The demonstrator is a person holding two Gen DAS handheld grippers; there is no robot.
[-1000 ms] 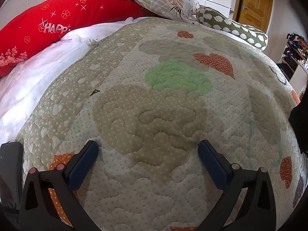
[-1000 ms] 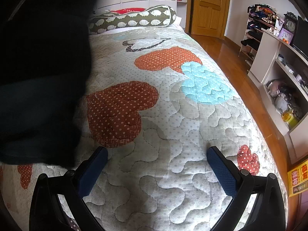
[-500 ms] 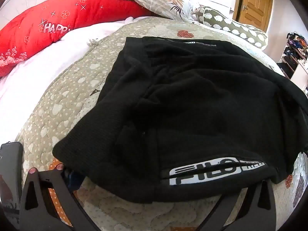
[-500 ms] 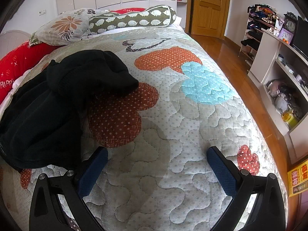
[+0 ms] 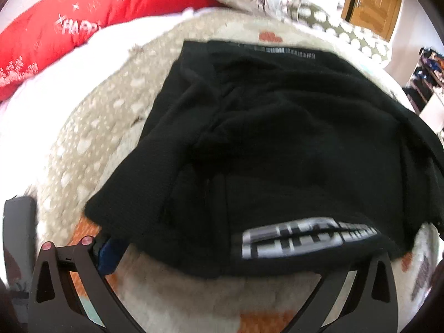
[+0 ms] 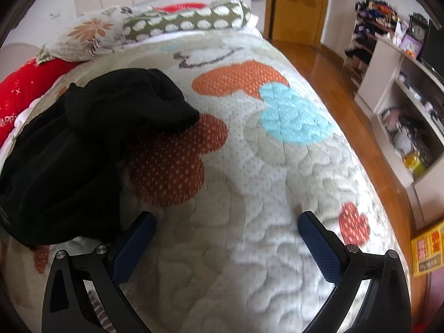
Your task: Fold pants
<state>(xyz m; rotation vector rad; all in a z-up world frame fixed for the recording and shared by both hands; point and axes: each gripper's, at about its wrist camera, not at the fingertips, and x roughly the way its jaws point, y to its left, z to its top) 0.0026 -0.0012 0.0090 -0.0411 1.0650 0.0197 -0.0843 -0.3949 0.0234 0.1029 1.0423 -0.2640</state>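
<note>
While black pants (image 5: 277,144) lie crumpled on quilted bed (image 6: 249,183), both tongs spread, empty: left tongs (image 5: 222,252) at logo hem, right tongs (image 6: 226,236) beside. Flatten first, then pinch waistband corners.

pants (image 5: 277,144) on quilt (image 5: 91,127), just ahead of left gripper (image 5: 222,252), draped over its fingertips | pants left of right gripper (image 6: 226,227) | pillows (image 6: 183,22) far ahead | shelves (image 6: 402,105) right

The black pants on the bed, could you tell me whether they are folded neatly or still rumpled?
Rumpled: the black pants lie bunched in an uneven heap on the quilt.
</note>
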